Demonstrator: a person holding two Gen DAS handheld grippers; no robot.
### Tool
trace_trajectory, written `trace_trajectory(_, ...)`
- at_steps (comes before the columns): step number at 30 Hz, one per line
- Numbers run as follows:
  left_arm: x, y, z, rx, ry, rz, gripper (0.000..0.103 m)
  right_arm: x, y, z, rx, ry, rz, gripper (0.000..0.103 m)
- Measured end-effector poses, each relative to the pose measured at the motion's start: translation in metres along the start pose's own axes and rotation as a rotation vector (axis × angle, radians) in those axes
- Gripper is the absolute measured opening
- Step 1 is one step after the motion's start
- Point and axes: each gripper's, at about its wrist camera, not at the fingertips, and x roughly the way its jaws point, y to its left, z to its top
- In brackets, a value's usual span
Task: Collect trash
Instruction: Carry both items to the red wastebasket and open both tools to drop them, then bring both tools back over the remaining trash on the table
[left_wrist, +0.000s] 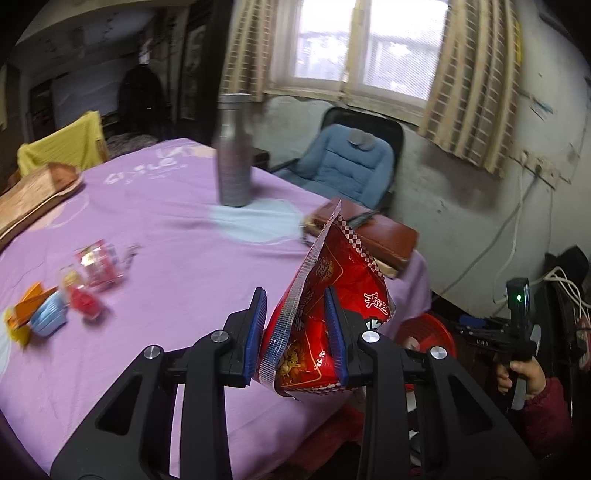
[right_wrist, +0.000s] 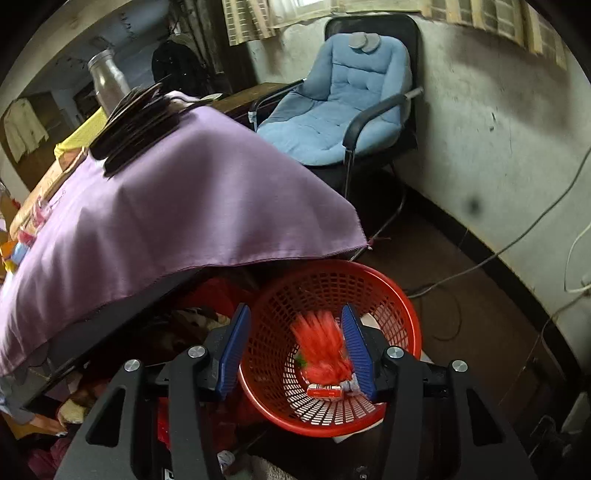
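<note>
From my feed I see a purple cloth (left_wrist: 159, 236) draped over the bench, with a tall metal bottle (left_wrist: 234, 151) standing upright on it toward the far side and a brown book (left_wrist: 384, 236) lying at the far right corner. Beyond the bench a blue padded chair (right_wrist: 332, 110) sits against the stained wall, under a window (left_wrist: 369, 40) hung with checked curtains (left_wrist: 476, 81). A yellow cloth (left_wrist: 62, 146) hangs at the far left.
</note>
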Motion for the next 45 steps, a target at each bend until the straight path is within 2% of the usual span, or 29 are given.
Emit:
trace_trajectory(5, 0.027, -0.038, 0.008, 0.058, 0.043, -0.081, 0.033, -0.028, -0.007, 0.008, -0.028, -0.028, -0.028, 0.052)
trace_trajectory(10, 0.059, -0.095, 0.011, 0.141, 0.095, -0.181, 0.033, -0.065, -0.028, 0.019, -0.057, -0.035, -0.074, 0.058)
trace_trajectory(16, 0.120, -0.168, 0.000, 0.219, 0.209, -0.271, 0.033, -0.099, -0.053, 0.031, -0.057, -0.091, -0.070, 0.059)
trace_trajectory(19, 0.149, -0.197, -0.012, 0.249, 0.251, -0.287, 0.034, -0.110, -0.061, 0.026, -0.074, -0.119, -0.068, 0.060)
trace_trajectory(21, 0.164, -0.212, -0.020, 0.270, 0.272, -0.286, 0.034, -0.117, -0.066, 0.025, -0.076, -0.136, -0.056, 0.060)
trace_trajectory(22, 0.171, -0.218, -0.024, 0.277, 0.286, -0.285, 0.038, -0.119, -0.069, 0.026, -0.072, -0.146, -0.046, 0.060)
trace_trajectory(23, 0.178, -0.223, -0.028, 0.276, 0.301, -0.277, 0.049, -0.121, -0.071, 0.025, -0.068, -0.153, -0.037, 0.060)
trace_trajectory(24, 0.181, -0.226, -0.030, 0.277, 0.303, -0.262, 0.055, -0.123, -0.075, 0.023, -0.060, -0.162, -0.022, 0.060)
trace_trajectory(26, 0.181, -0.227, -0.032, 0.284, 0.287, -0.230, 0.074, -0.123, -0.078, 0.022, -0.050, -0.166, -0.012, 0.062)
trace_trajectory(27, 0.180, -0.228, -0.032, 0.292, 0.272, -0.213, 0.077, -0.122, -0.079, 0.022, -0.049, -0.154, -0.008, 0.062)
trace_trajectory(35, 0.154, -0.221, -0.033, 0.318, 0.174, -0.138, 0.091, -0.122, -0.075, 0.022, -0.055, -0.157, -0.008, 0.062)
trace_trajectory(42, 0.133, -0.205, -0.026, 0.289, 0.128, -0.106, 0.094, -0.130, -0.050, 0.017, -0.112, -0.172, 0.014, 0.067)
trace_trajectory(45, 0.124, -0.197, -0.024, 0.270, 0.113, -0.090, 0.096, -0.135, -0.041, 0.014, -0.135, -0.179, 0.021, 0.072)
